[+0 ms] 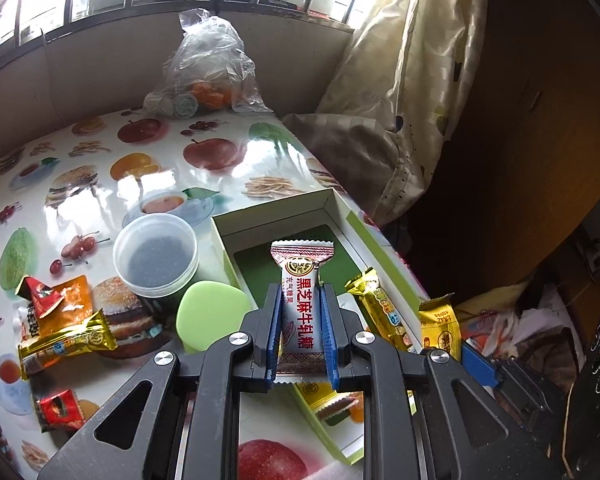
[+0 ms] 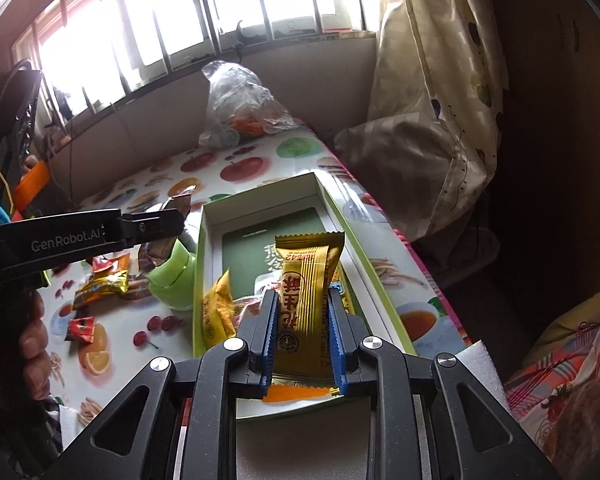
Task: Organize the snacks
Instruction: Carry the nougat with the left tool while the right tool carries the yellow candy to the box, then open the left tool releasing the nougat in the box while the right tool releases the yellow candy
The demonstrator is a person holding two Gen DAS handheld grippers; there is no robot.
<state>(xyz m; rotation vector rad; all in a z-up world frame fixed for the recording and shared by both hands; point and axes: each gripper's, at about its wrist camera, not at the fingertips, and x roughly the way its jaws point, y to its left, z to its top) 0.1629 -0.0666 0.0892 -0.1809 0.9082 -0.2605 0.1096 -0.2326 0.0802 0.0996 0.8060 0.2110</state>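
Jaws of the left gripper (image 1: 302, 322) clamp a white candy bar (image 1: 302, 304) above the open box (image 1: 342, 216) at the bench's right edge. Jaws of the right gripper (image 2: 303, 336) pinch a yellow snack packet (image 2: 309, 300) over the same box (image 2: 322, 196). More wrapped snacks (image 1: 66, 332) lie near the bench's (image 1: 100, 184) left edge, beside a plastic cup (image 1: 156, 254).

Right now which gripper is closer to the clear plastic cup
Left. The left gripper holds the white candy just right of the clear plastic cup; the right gripper is over the box, farther right.
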